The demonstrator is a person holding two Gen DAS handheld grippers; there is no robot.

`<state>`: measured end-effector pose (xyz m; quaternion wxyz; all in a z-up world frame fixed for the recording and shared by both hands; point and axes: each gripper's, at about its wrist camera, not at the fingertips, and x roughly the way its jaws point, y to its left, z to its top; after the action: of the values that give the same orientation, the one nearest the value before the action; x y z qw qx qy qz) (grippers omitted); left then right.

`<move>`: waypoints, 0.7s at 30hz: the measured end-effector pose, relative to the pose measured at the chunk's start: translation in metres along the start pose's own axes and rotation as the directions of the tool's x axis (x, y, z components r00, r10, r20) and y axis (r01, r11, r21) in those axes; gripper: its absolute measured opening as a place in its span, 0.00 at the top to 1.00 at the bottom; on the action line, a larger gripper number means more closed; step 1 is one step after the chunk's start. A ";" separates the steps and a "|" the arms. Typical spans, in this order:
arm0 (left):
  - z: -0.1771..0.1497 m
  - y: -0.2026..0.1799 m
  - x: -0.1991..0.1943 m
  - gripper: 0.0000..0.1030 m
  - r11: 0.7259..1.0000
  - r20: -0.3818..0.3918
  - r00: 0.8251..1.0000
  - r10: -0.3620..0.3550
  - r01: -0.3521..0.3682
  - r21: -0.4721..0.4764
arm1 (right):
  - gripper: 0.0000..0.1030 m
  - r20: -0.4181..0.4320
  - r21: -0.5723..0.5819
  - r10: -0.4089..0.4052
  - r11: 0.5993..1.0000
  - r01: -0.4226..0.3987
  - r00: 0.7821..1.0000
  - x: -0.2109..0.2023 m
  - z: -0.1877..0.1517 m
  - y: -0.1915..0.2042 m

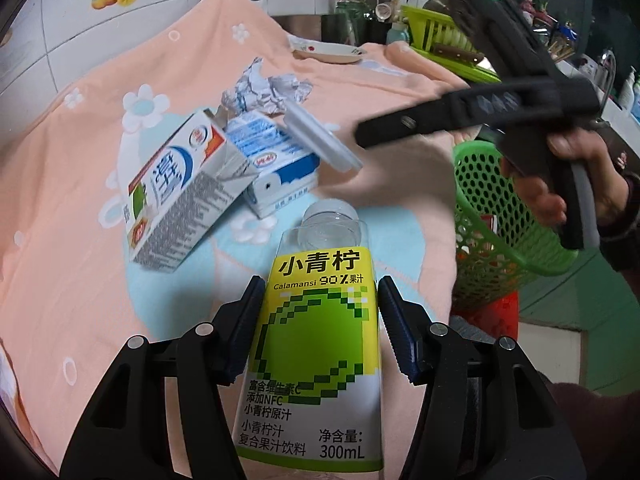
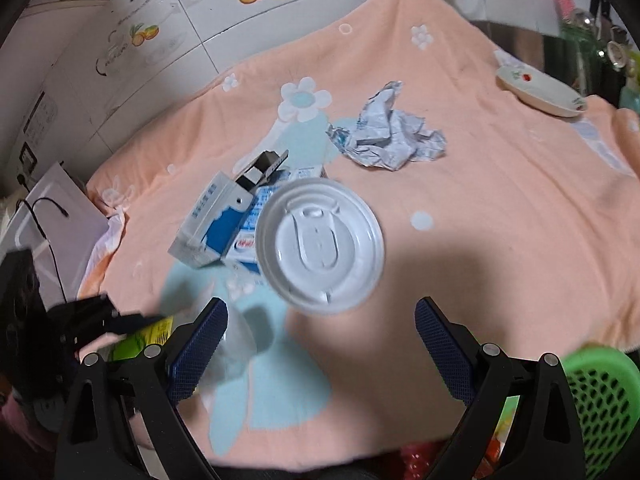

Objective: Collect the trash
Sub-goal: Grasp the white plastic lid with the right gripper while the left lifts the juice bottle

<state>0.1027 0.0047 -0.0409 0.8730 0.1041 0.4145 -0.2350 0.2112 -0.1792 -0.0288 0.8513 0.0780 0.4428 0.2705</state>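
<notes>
The bench (image 2: 500, 208) is draped in a peach flowered towel (image 1: 80, 184), so its own surface is hidden. At the right edge a green perforated basket (image 1: 492, 236) is seen, its lower part cut off by the towel edge and by the hand (image 1: 568, 168) holding the right claw (image 2: 320, 344); its contents cannot be made out beyond red patches.

Near the middle, two milk cartons (image 1: 208, 180) lie together, one partly under the other. Behind them crumpled paper (image 2: 392, 136) rests on the towel, and a dish (image 2: 540, 92) sits at the far right.

The juice bottle (image 1: 316, 344) is clamped between the pads of the left claw (image 1: 316, 328), its base cut off by the frame's lower edge and its clear open neck pointing away.

The right claw's fingers are seen spread apart. A white round lid (image 2: 320, 244) appears blurred beyond them; whether it is touched or falling cannot be told.
</notes>
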 end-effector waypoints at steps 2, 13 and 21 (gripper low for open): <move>-0.003 -0.001 0.000 0.44 1.000 -0.006 1.000 -0.004 0.004 0.001 | 0.11 -0.011 0.008 0.016 1.000 -0.016 1.000 0.011 0.008 -0.003; -0.004 -0.001 0.005 0.44 1.000 -0.036 0.999 -0.012 0.013 0.015 | 0.11 -0.060 0.052 0.080 0.996 -0.077 0.995 0.055 0.033 -0.015; 0.001 0.000 0.009 0.31 1.000 -0.054 0.998 -0.024 0.024 0.007 | 0.11 -0.065 0.065 0.109 0.992 -0.105 0.992 0.067 0.032 -0.018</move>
<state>0.1082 0.0017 -0.0474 0.8583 0.1085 0.4382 -0.2441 0.2746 -0.1560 -0.0641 0.8172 0.1187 0.4749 0.3042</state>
